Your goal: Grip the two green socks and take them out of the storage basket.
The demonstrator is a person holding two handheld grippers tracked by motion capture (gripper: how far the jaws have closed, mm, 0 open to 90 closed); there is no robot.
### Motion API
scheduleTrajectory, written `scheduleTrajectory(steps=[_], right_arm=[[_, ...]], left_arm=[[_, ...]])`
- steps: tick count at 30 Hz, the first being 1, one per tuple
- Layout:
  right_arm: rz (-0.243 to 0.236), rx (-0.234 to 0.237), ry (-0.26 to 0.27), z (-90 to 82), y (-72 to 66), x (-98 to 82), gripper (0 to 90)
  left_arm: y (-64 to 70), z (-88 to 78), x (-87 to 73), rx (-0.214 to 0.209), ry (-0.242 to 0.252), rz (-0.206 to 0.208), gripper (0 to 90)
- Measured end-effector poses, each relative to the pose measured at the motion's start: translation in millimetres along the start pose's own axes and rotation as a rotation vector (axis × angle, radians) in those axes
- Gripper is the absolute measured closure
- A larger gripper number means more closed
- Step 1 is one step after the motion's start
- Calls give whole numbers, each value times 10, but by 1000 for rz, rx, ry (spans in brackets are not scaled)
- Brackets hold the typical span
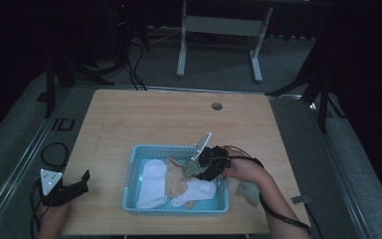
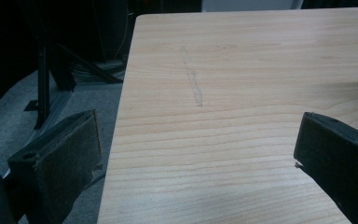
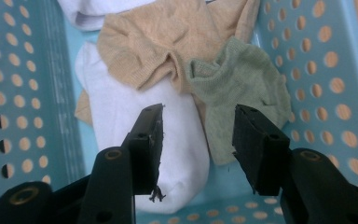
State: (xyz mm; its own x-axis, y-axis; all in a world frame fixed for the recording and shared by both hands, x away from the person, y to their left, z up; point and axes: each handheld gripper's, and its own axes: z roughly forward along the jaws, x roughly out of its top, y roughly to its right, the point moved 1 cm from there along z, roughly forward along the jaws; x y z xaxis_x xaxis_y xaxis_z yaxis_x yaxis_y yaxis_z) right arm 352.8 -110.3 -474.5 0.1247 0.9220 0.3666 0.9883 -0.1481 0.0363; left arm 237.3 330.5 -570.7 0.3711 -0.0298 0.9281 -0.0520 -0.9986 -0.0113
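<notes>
**Mia:** What do you see from up high?

**Ben:** A wooden bench with a blue basket on it. The basket has holes in its walls. Inside it lie a white sock, a tan sock and another white sock. The right gripper is over the right end of the basket, and a bit of green sock is just by its tip. One more green sock lies on the bench, just outside the basket, beside the person's right arm.

**Mia:** And the left gripper?

**Ben:** The left gripper is at the near left corner of the bench, well apart from the basket.

**Mia:** What does the left gripper view show?

**Ben:** Its two black jaws stand wide apart, with nothing between them. Past them is bare bench and the bench's left edge, with grey floor beside it.

**Mia:** Now the right gripper view?

**Ben:** The right gripper points down into the basket. Its jaws are about half open and hold nothing. Below them lie a white sock, a tan sock and a green sock. The green sock rests against the basket's wall and touches the tan one. The gap between the jaws is over the spot where the white sock and the green sock meet. I cannot tell if the jaws touch the socks.
</notes>
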Motion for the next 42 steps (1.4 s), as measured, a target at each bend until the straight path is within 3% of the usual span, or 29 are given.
scheduleTrajectory(steps=[9, 22, 26, 30, 32, 42], right_arm=[[8, 8, -45, 236, 70, 27, 508], [-3, 0, -87, 428, 107, 112, 509], [17, -10, -87, 465, 148, 136, 595], [18, -22, -87, 477, 163, 131, 783], [13, -27, -83, 461, 157, 128, 827], [-22, -48, -53, 236, 84, 144, 850]], left_arm=[[-1, -1, 0, 0, 1, -1, 4], [-2, 0, 0, -3, 1, -1, 4], [-3, 1, 0, -3, 0, -2, 4], [-2, 0, 0, -3, 0, -1, 4], [-2, 1, 0, -2, -1, -1, 4], [-1, 1, 0, 0, -1, -1, 4]])
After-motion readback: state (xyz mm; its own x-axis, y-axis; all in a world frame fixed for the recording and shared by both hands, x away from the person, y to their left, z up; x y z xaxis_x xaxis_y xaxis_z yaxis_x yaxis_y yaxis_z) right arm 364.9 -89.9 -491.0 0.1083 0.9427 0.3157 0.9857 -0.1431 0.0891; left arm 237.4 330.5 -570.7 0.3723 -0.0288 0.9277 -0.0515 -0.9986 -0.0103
